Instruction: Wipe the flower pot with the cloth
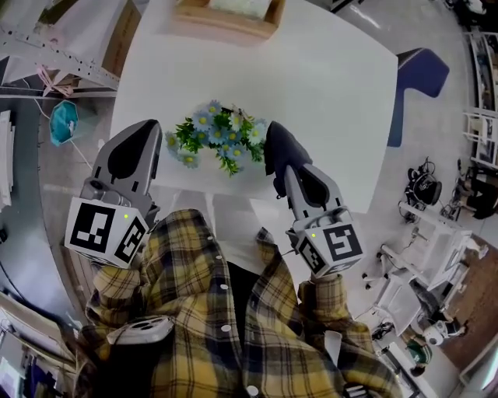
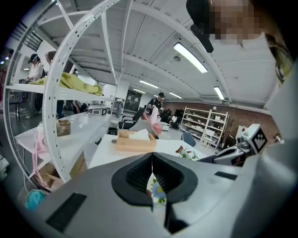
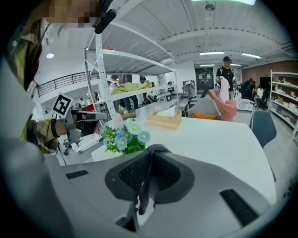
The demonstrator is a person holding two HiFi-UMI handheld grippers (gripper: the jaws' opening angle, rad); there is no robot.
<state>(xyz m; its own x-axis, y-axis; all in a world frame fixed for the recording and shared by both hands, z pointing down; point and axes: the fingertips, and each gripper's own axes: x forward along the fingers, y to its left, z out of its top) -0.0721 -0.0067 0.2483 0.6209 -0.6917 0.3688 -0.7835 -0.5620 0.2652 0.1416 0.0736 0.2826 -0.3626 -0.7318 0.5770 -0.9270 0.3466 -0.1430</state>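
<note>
A bunch of blue and white flowers (image 1: 218, 138) stands on the white table (image 1: 327, 93) near its front edge; the blooms hide the pot beneath them. My left gripper (image 1: 148, 128) hangs just left of the flowers, jaws shut with nothing between them (image 2: 152, 158). A blue bloom (image 2: 158, 191) shows below its jaws. My right gripper (image 1: 280, 172) is just right of the flowers, shut on a dark cloth (image 1: 280, 146). In the right gripper view the cloth (image 3: 145, 190) is pinched between the jaws (image 3: 150, 157) and hangs down, with the flowers (image 3: 125, 138) ahead to the left.
A wooden tissue box (image 1: 226, 17) sits at the table's far edge. A blue chair (image 1: 418, 78) stands at the far right corner. White shelving (image 3: 107, 88) and a side bench (image 2: 70, 135) lie to the left; people stand farther back in the room.
</note>
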